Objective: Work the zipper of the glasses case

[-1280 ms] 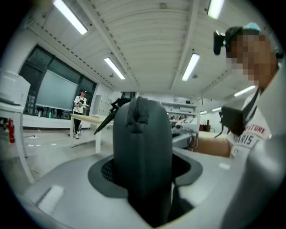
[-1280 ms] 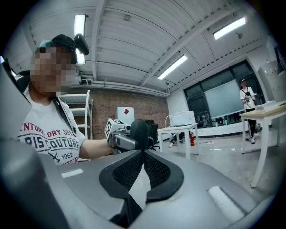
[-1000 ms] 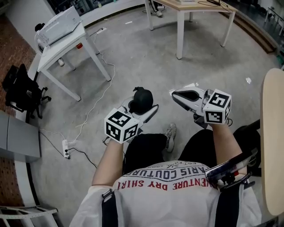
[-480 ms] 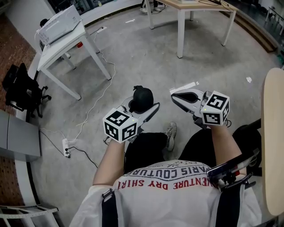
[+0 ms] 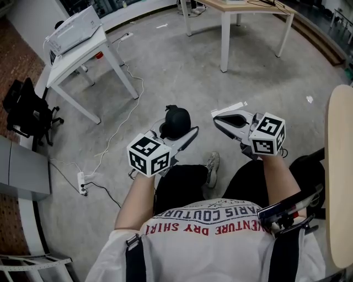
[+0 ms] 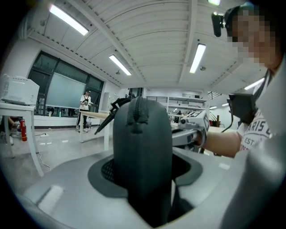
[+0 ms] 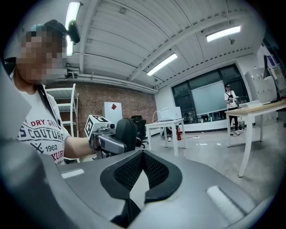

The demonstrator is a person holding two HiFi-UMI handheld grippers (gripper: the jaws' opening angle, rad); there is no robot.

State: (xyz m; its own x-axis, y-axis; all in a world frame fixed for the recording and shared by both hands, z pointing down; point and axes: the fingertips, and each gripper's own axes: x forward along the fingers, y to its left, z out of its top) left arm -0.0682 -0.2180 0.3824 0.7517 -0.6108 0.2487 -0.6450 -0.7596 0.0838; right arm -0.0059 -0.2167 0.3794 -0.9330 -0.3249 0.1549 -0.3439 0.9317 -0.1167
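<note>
A black glasses case [image 5: 177, 121] stands on end between the jaws of my left gripper [image 5: 175, 132], which is shut on it above my lap. In the left gripper view the case [image 6: 143, 152] fills the middle, its zipper seam [image 6: 136, 114] running up over its top, and the pads of the left gripper [image 6: 143, 167] clamp its lower part. My right gripper [image 5: 217, 116] hangs a short way to the case's right, apart from it. Its pads [image 7: 129, 172] meet at the tips of the right gripper [image 7: 142, 154] with nothing between them. The case [image 7: 126, 133] shows to their left.
A white table [image 5: 83, 59] carrying a white box stands at the far left, with a black office chair [image 5: 26, 113] beside it. A wood-topped table [image 5: 249, 7] is at the back. A power strip and cable [image 5: 83, 184] lie on the concrete floor. A curved tabletop edge [image 5: 337, 176] runs along my right.
</note>
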